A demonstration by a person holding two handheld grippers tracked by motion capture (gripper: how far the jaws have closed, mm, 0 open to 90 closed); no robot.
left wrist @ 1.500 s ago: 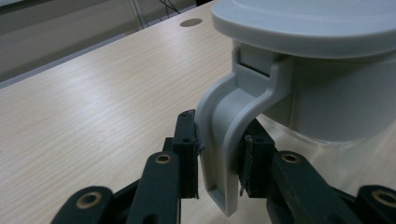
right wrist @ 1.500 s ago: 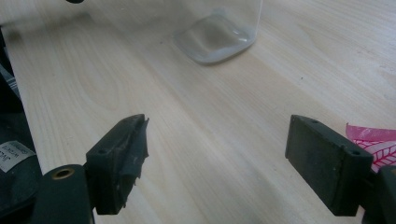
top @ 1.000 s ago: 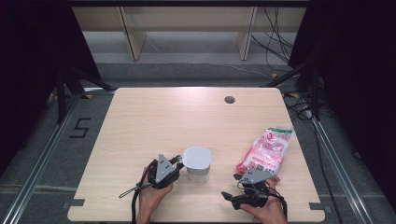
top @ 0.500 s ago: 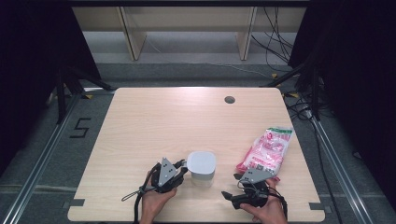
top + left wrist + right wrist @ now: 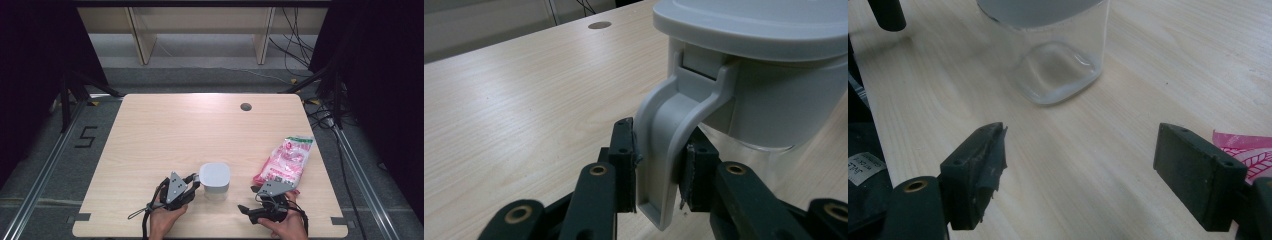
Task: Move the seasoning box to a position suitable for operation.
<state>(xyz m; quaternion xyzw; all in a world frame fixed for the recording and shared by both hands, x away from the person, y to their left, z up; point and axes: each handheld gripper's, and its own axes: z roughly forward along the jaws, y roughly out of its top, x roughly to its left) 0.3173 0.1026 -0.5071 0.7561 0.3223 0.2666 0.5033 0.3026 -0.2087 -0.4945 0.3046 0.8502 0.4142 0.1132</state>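
A: Where's the jar?
B: Near the table edge at six o'clock. The left gripper clamps its grey lid latch.
A: How will it handle?
B: Probably light; clear, stiff, slick walls, so hold that rigid latch. The right gripper gapes, holding nothing, with the crinkly pink bag at its one o'clock.
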